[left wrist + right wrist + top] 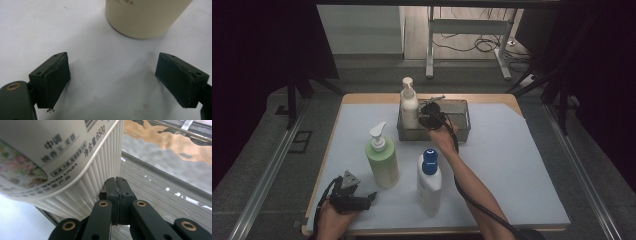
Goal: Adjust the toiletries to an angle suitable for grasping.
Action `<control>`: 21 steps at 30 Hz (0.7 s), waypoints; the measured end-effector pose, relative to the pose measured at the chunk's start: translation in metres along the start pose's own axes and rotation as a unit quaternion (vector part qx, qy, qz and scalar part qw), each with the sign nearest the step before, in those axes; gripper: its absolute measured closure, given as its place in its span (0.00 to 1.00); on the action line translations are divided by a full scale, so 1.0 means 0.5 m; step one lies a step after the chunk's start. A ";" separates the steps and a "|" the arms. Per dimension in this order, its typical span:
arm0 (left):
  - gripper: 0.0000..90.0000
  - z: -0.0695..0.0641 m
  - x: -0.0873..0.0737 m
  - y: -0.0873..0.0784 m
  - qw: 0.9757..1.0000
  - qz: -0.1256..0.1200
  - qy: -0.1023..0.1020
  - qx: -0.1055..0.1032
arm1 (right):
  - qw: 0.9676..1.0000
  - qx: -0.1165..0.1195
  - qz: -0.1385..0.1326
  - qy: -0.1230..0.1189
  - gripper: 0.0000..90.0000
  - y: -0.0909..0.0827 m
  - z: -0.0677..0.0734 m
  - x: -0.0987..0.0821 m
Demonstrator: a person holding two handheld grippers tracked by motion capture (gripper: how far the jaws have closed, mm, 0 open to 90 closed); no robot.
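Nearest the camera, at the bench's (512, 165) near left corner, the left claw (371, 196) rests with its jaws spread wide and nothing between them, a cream bottle base (147, 17) standing just beyond. Right of it stand a green pump bottle (383, 162) and a white bottle with a blue cap (430, 182). Farther back, the right claw (117, 187) is pinched shut on nothing, inside the metal basket (459, 131), just beside the white ribbed pump bottle (409, 107) standing at the basket's left end.

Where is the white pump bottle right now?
In the high view, the white pump bottle stands in the left end of the metal basket at the table's far side, with the shut right gripper right beside it.
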State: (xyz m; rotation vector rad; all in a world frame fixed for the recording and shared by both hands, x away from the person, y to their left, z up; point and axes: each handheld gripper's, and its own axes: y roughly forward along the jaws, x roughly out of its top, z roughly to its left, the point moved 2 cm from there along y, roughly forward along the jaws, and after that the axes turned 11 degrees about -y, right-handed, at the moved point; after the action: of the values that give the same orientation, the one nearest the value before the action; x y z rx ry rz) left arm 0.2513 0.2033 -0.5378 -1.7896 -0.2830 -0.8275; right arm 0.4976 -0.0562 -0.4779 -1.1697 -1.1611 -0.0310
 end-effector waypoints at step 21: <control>0.13 0.000 0.000 0.000 1.000 0.000 0.000 0.001 | 1.000 0.022 0.003 -0.010 0.99 0.005 0.028 0.004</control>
State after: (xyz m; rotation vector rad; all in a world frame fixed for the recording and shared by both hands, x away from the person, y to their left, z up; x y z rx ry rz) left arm 0.2514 0.2031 -0.5378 -1.7886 -0.2835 -0.8273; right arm 0.4903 -0.0440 -0.4791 -1.1375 -1.1704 0.0109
